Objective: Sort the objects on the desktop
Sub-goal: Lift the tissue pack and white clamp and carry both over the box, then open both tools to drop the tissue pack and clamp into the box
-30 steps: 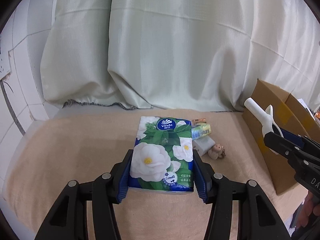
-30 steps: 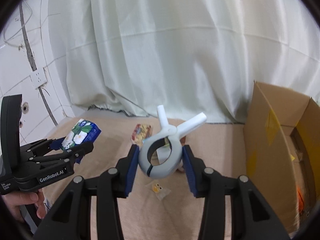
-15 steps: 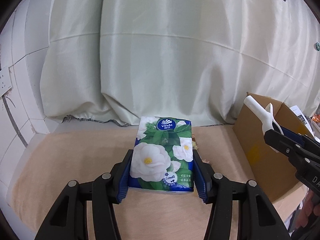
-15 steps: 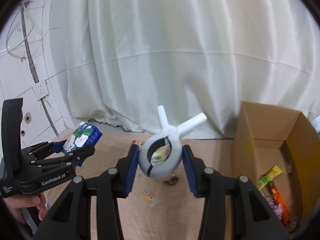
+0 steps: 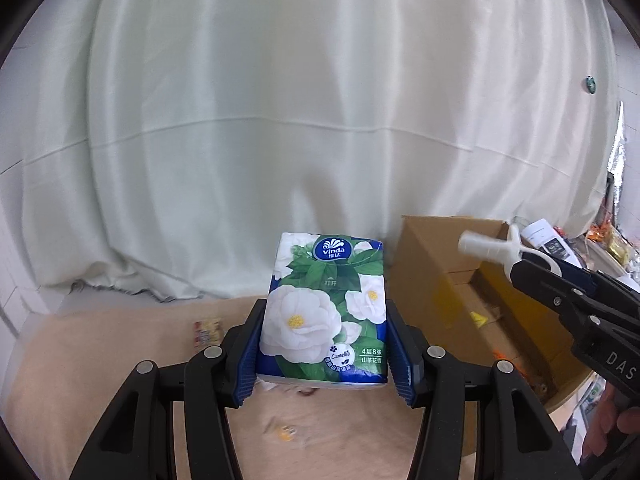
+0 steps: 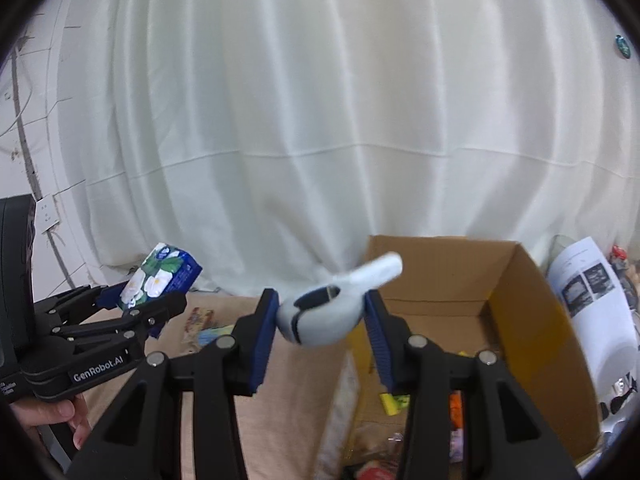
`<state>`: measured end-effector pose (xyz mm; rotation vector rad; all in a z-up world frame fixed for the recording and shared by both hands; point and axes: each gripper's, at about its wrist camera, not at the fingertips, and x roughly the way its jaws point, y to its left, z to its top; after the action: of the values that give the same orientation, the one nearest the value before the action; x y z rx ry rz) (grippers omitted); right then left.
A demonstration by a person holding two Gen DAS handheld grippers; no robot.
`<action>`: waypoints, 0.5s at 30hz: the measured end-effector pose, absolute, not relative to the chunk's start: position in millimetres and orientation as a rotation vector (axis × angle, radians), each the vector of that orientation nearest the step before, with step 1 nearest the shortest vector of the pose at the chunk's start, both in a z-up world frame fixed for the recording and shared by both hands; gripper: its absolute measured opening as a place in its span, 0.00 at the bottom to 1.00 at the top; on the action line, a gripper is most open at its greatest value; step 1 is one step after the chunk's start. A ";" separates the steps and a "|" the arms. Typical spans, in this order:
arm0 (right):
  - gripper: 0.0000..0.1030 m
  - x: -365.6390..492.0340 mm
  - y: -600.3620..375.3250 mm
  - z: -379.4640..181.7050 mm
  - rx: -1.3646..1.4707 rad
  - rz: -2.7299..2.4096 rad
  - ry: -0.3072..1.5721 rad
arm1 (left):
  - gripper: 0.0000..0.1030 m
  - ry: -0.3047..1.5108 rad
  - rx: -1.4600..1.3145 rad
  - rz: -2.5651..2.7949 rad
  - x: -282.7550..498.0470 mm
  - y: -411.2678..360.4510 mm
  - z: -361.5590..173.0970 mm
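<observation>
Left gripper [image 5: 325, 354] jaws closed on tissue pack [image 5: 326, 312] (above table); right gripper [image 6: 322, 326] jaws clamp white clip [image 6: 328, 312] over cardboard box [image 6: 520, 280].

Surface: beige cloth-covered tabletop [image 5: 120, 344].
Right side: open brown cardboard box [image 6: 520, 304] standing on the cloth.
Centre-left: small colourful snack packets [image 6: 198, 318] lying flat.
Near edge: tiny clear packet with yellow contents [image 5: 286, 432], blurred.
</observation>
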<state>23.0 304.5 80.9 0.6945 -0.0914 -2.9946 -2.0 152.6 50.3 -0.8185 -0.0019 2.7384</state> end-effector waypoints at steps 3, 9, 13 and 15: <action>0.46 26.8 327.0 83.8 0.701 -3.032 -0.118 | 0.53 0.032 -0.806 2.700 -4.9 180.9 53.4; 0.46 35.8 365.1 78.3 0.746 -3.094 -0.157 | 0.53 0.057 -0.814 2.615 -12.9 230.7 54.3; 0.46 39.6 376.6 78.3 0.762 -3.125 -0.166 | 0.53 0.087 -0.785 2.566 -11.1 260.0 60.1; 0.46 39.7 381.0 78.2 0.769 -3.138 -0.170 | 0.53 0.094 -0.778 2.545 -10.9 271.0 61.8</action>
<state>39.7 381.0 78.2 0.7692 -0.1705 -3.1376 -10.9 271.0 61.8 -0.7776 0.0945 2.5450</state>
